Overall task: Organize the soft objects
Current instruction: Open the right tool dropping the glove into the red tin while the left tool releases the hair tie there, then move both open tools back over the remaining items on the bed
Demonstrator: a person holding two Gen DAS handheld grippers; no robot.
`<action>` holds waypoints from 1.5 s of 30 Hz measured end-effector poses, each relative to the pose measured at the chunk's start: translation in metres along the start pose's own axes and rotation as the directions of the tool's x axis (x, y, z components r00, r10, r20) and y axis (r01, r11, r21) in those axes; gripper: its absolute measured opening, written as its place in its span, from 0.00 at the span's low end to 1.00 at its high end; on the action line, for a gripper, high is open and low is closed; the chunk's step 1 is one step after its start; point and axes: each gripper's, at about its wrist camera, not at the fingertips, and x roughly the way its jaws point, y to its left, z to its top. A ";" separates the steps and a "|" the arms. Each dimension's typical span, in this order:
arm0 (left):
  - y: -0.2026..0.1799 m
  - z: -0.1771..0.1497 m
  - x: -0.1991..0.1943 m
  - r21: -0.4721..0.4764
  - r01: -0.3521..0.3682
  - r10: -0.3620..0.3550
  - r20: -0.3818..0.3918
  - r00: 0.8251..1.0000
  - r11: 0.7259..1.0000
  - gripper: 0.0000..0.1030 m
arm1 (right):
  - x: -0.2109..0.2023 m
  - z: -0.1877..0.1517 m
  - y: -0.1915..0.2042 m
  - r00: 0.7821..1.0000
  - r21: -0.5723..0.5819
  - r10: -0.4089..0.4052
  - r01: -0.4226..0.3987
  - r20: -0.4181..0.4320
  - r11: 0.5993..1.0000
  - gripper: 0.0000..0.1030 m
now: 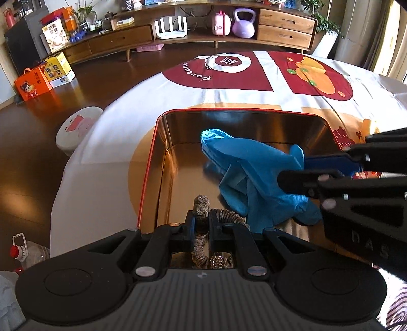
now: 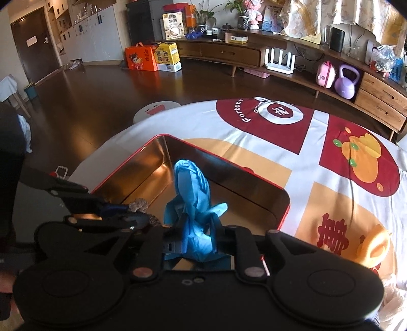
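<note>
A red-rimmed metal tin with a shiny gold inside stands open on the patterned tablecloth; it also shows in the right wrist view. My left gripper is shut on a glittery brown hair scrunchie and holds it over the tin's near edge. My right gripper is shut on a crumpled blue glove, held over the tin. In the left wrist view the glove hangs from the right gripper, which comes in from the right. The scrunchie shows beside the glove.
The tablecloth covers a round table. A yellow soft toy lies on the cloth right of the tin. A white stool stands left of the table. A low wooden cabinet with a purple kettlebell runs along the far wall.
</note>
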 end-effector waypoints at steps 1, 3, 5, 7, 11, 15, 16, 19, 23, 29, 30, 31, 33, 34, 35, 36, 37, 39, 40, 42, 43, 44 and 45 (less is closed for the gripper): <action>0.000 0.000 0.000 -0.003 0.001 -0.001 -0.001 1.000 1.000 0.09 | -0.001 0.000 0.000 1.000 -0.001 -0.003 0.003 0.002 1.000 0.18; 0.000 0.000 0.000 -0.004 0.001 -0.001 -0.001 1.000 1.000 0.10 | -0.002 0.000 0.000 1.000 -0.006 -0.006 0.006 0.004 1.000 0.22; 0.000 -0.001 -0.001 -0.002 -0.003 0.003 -0.001 1.000 1.000 0.10 | -0.004 -0.001 -0.002 1.000 -0.008 -0.009 0.009 0.008 1.000 0.27; 0.000 -0.002 -0.003 -0.007 -0.004 0.004 0.001 1.000 1.000 0.10 | -0.007 -0.002 -0.004 1.000 -0.005 -0.006 0.006 0.012 1.000 0.28; 0.000 -0.003 -0.007 -0.013 -0.007 0.007 0.009 1.000 1.000 0.10 | -0.012 -0.004 -0.009 1.000 0.008 -0.002 0.001 0.018 1.000 0.33; -0.001 -0.004 -0.012 -0.016 -0.016 0.016 0.014 1.000 1.000 0.10 | -0.018 -0.006 -0.009 1.000 0.007 0.004 -0.004 0.022 1.000 0.41; -0.001 -0.005 -0.014 -0.016 -0.015 0.016 0.016 1.000 1.000 0.10 | -0.020 -0.007 -0.009 1.000 0.005 0.004 -0.004 0.024 1.000 0.41; -0.001 -0.006 -0.019 -0.024 -0.017 0.018 0.028 0.999 1.000 0.10 | -0.027 -0.008 -0.010 0.999 0.007 0.006 -0.006 0.037 1.000 0.43; -0.002 -0.007 -0.028 -0.022 -0.030 0.031 0.039 0.999 0.999 0.10 | -0.037 -0.011 -0.010 0.998 0.009 0.002 -0.003 0.055 1.000 0.47; -0.004 -0.011 -0.041 -0.021 -0.023 0.024 0.065 0.998 1.000 0.10 | -0.055 -0.015 -0.011 0.996 0.000 0.006 -0.006 0.091 1.000 0.56; -0.005 -0.012 -0.044 -0.021 -0.020 0.021 0.070 0.997 1.000 0.10 | -0.059 -0.016 -0.011 0.995 0.001 0.007 -0.007 0.097 1.000 0.57; -0.005 -0.012 -0.046 -0.023 -0.019 0.021 0.075 0.997 1.000 0.10 | -0.062 -0.017 -0.011 0.995 0.001 0.008 -0.008 0.102 1.000 0.59; -0.007 -0.014 -0.050 -0.026 -0.022 0.024 0.082 0.996 0.999 0.10 | -0.069 -0.020 -0.012 0.994 -0.001 0.004 -0.004 0.113 1.000 0.61; -0.007 -0.014 -0.052 -0.027 -0.024 0.026 0.085 0.996 0.999 0.14 | -0.072 -0.022 -0.012 0.993 0.000 0.001 -0.001 0.119 1.000 0.62; -0.008 -0.015 -0.055 -0.026 -0.026 0.028 0.090 0.996 0.999 0.24 | -0.075 -0.023 -0.013 0.992 0.001 -0.001 0.000 0.123 1.000 0.62; -0.009 -0.016 -0.057 -0.026 -0.029 0.031 0.096 0.995 0.999 0.31 | -0.078 -0.025 -0.014 0.992 0.004 -0.001 0.000 0.128 1.000 0.62; -0.009 -0.016 -0.059 -0.029 -0.030 0.033 0.101 0.994 0.999 0.56 | -0.082 -0.027 -0.015 0.991 0.008 -0.001 -0.001 0.133 1.000 0.62; -0.009 -0.018 -0.066 -0.039 -0.031 0.036 0.130 0.991 0.999 0.82 | -0.089 -0.030 -0.017 0.990 0.018 -0.002 0.000 0.141 1.000 0.63; -0.009 -0.019 -0.069 -0.041 -0.029 0.034 0.136 0.990 0.999 0.82 | -0.093 -0.032 -0.019 0.989 0.025 -0.001 -0.002 0.145 1.000 0.63; -0.012 -0.020 -0.075 -0.042 -0.025 0.030 0.143 0.989 0.999 0.82 | -0.101 -0.035 -0.021 0.987 0.031 0.001 -0.006 0.158 1.000 0.67; -0.013 -0.021 -0.079 -0.038 -0.025 0.031 0.150 0.988 0.999 0.82 | -0.107 -0.037 -0.023 0.986 0.033 0.001 -0.006 0.167 0.999 0.68; -0.015 -0.022 -0.082 -0.035 -0.028 0.033 0.155 0.987 0.999 0.82 | -0.112 -0.039 -0.023 0.984 0.033 -0.002 -0.004 0.176 0.999 0.70; -0.017 -0.023 -0.085 -0.034 -0.030 0.035 0.161 0.986 0.999 0.82 | -0.117 -0.041 -0.024 0.983 0.033 -0.002 -0.004 0.185 0.999 0.72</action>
